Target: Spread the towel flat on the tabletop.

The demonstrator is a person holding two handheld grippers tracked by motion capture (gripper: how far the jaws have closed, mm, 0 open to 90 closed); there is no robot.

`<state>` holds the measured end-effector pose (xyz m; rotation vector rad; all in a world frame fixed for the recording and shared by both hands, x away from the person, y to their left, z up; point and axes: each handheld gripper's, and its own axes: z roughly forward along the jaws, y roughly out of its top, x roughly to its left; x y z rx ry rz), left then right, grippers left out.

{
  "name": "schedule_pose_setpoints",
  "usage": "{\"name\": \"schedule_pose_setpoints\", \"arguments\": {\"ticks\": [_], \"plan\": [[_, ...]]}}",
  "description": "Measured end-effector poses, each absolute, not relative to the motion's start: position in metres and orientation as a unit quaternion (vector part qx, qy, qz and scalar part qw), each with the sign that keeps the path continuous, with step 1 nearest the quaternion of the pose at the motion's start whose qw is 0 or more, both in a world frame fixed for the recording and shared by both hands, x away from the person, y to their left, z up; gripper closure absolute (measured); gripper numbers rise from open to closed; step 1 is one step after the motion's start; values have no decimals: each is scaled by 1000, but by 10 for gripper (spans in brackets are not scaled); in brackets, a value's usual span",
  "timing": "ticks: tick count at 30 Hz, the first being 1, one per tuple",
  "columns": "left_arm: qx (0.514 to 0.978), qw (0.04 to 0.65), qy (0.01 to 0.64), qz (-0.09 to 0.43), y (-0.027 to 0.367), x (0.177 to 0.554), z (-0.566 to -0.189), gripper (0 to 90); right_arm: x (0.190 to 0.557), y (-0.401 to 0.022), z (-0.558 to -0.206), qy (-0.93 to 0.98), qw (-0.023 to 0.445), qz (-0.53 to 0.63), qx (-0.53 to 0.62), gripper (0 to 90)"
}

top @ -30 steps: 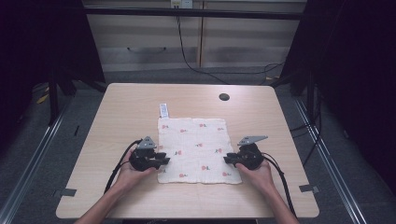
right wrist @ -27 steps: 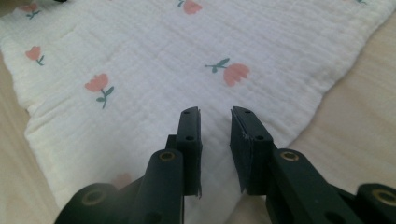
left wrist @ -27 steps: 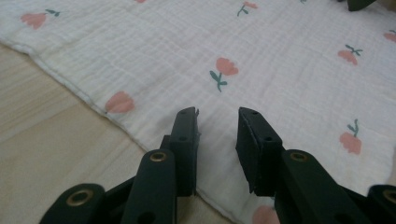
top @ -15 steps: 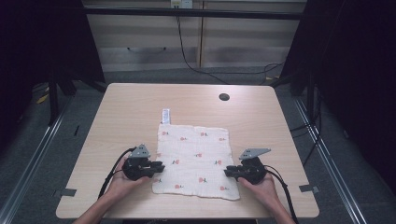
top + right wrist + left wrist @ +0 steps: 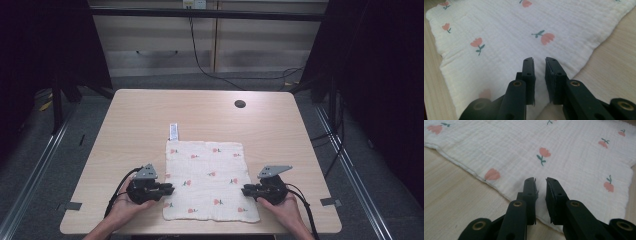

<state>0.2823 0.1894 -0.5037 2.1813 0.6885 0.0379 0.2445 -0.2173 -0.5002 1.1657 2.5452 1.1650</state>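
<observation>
Cloth (image 5: 208,180) lies flat at the table's six o'clock, its side edges between my grippers, left (image 5: 169,189) at nine and right (image 5: 246,190) at three, both just narrowing to a slit, gripping nothing.

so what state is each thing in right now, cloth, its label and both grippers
cloth: spread flat on the table, single layer, near edge close to the table's front edge
white label: lying flat on the table at the cloth's far left corner
left gripper: at the cloth's left edge, jaws have just been closing, narrow gap left, no fold pinched
right gripper: at the cloth's right edge, jaws have just been closing, narrow gap left, nothing pinched
</observation>
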Motion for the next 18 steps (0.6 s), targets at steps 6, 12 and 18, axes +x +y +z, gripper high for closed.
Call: {"name": "schedule_pose_setpoints", "arguments": {"ticks": [6, 12, 18], "plan": [[870, 413, 269, 8, 190, 282, -503, 751, 240, -213, -500, 843, 52, 382, 376, 791], [872, 414, 262, -3, 192, 283, -503, 700, 239, -211, -498, 846, 50, 378, 372, 794], [865, 422, 269, 30, 189, 283, -493, 622, 248, -221, -484, 823, 74, 410, 387, 790]]}}
